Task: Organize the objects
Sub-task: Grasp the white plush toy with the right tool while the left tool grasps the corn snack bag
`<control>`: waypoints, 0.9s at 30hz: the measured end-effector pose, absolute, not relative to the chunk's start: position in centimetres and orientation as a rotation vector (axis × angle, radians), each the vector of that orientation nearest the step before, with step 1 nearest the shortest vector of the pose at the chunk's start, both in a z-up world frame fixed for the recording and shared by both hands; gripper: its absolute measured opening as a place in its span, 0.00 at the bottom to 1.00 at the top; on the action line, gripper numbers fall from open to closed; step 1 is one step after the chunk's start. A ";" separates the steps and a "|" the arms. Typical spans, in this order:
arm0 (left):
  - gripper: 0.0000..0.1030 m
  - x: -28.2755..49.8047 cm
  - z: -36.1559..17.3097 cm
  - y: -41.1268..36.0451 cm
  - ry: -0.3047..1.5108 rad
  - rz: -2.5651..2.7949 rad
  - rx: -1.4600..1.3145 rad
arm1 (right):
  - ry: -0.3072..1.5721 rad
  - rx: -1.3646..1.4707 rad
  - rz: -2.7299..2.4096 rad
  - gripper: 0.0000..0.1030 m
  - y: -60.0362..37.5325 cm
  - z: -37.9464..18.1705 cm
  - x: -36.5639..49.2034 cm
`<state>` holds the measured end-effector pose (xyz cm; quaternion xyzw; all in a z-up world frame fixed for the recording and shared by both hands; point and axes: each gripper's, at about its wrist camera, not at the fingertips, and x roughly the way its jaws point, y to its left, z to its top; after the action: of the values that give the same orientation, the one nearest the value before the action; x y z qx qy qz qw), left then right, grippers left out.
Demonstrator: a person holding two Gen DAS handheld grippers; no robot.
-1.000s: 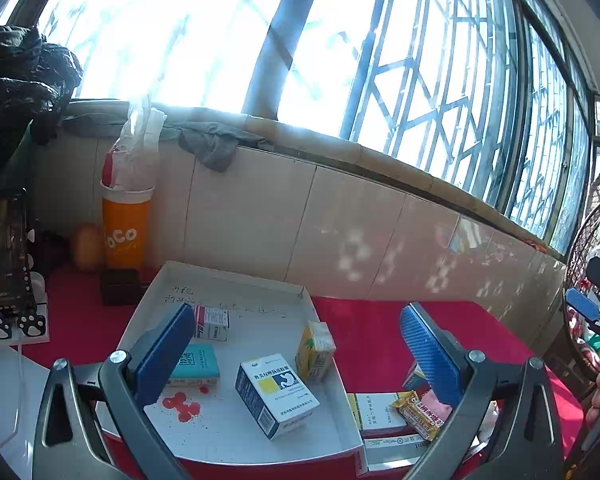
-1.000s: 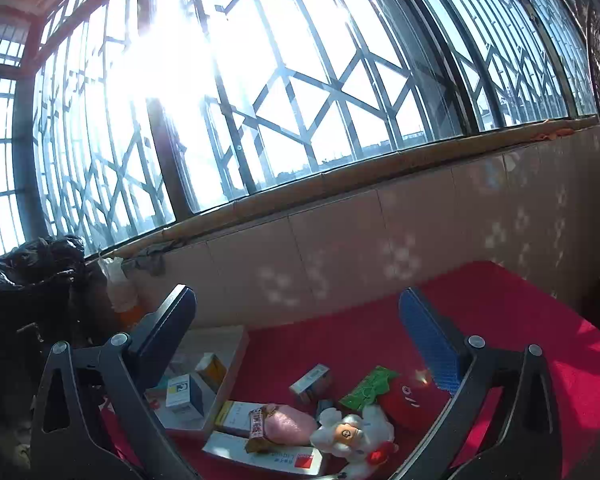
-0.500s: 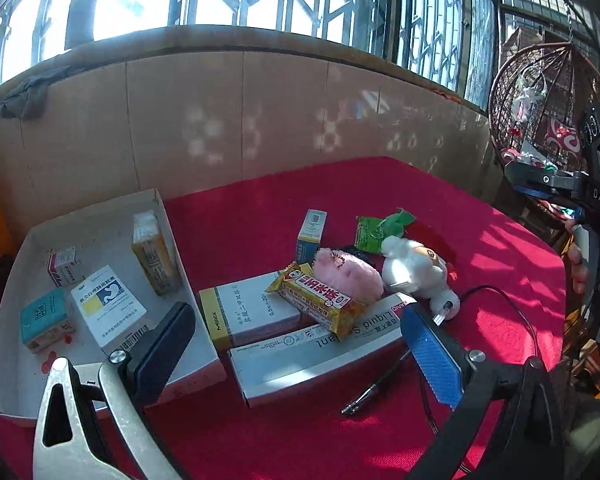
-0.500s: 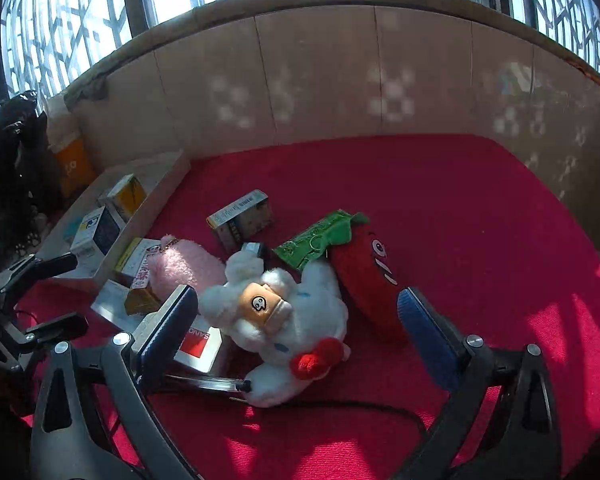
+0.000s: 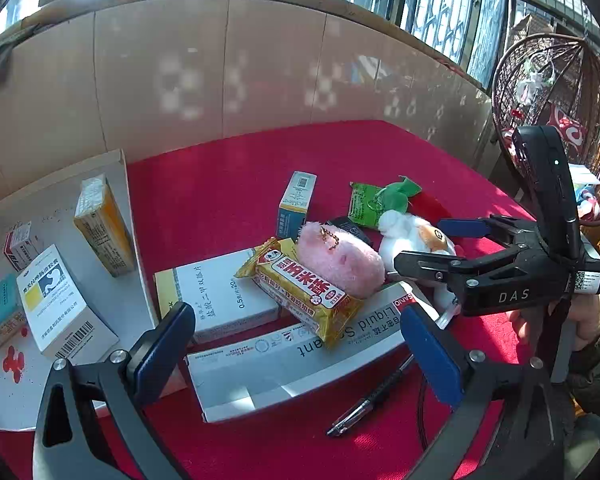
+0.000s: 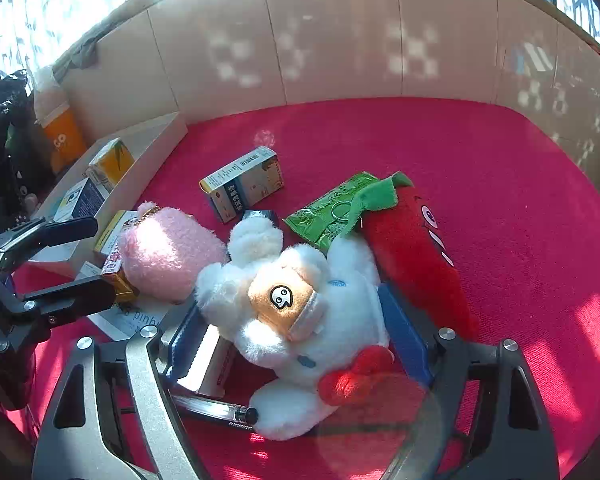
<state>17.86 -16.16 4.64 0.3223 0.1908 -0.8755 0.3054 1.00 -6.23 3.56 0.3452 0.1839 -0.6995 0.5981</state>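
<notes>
Both grippers have dropped toward the clutter. Right gripper [image 6: 296,344], jaws wide, straddles the white plush [image 6: 300,304] at lower centre, not yet clamped. Left gripper [image 5: 296,348] hangs wide open, empty. Four boxes sit in the tray [image 5: 120,160] at left; toys, boxes, pen [image 5: 368,404] remain outside.

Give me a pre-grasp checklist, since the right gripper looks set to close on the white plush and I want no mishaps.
1. Right gripper open and straddling the white plush toy: ok.
2. Pads level with the toy's body: ok, a blue pad sits on each side.
3. Nothing else between the pads: not ok, the end of the long white box lies beside the left pad.
4. Pen clear of the toy: cannot tell, its tip meets the fur.
5. Left gripper out of the way: ok, open above the boxes.
6. Room in the tray: ok, bare floor shows.
</notes>
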 end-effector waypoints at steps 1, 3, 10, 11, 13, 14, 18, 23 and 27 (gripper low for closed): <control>1.00 17.4 4.6 -16.5 0.517 -2.315 0.859 | 0.399 0.790 -1.620 0.64 -5.8 3.9 0.8; 1.00 16.6 4.4 -17.0 0.531 -2.306 0.874 | 0.361 0.781 -1.618 0.53 -5.4 4.6 0.4; 1.00 15.3 3.3 -17.9 0.539 -2.257 0.956 | 0.310 0.795 -1.608 0.45 -4.4 5.1 0.1; 1.00 15.2 3.0 -17.9 0.544 -2.253 0.970 | 0.301 0.800 -1.607 0.45 -4.2 5.1 -0.1; 0.95 14.9 2.7 -17.8 0.545 -2.259 0.992 | 0.280 0.816 -1.607 0.45 -3.9 5.1 -0.4; 0.91 14.7 2.5 -17.7 0.542 -2.262 1.004 | 0.271 0.823 -1.611 0.45 -3.6 5.1 -0.7; 0.58 14.2 2.6 -17.4 0.503 -2.281 1.012 | 0.230 0.856 -1.628 0.45 -2.8 5.2 -1.8; 0.38 15.2 2.6 -17.7 0.522 -2.253 0.982 | 0.200 0.870 -1.639 0.44 -2.2 5.4 -2.4; 0.36 16.2 3.1 -17.4 0.526 -2.263 0.925 | 0.172 0.862 -1.632 0.44 -1.8 5.9 -2.4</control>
<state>16.19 -17.45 3.07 0.3512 0.1997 -0.8588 0.3151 -2.39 -1.81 5.86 0.3721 0.0740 -0.7041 0.6003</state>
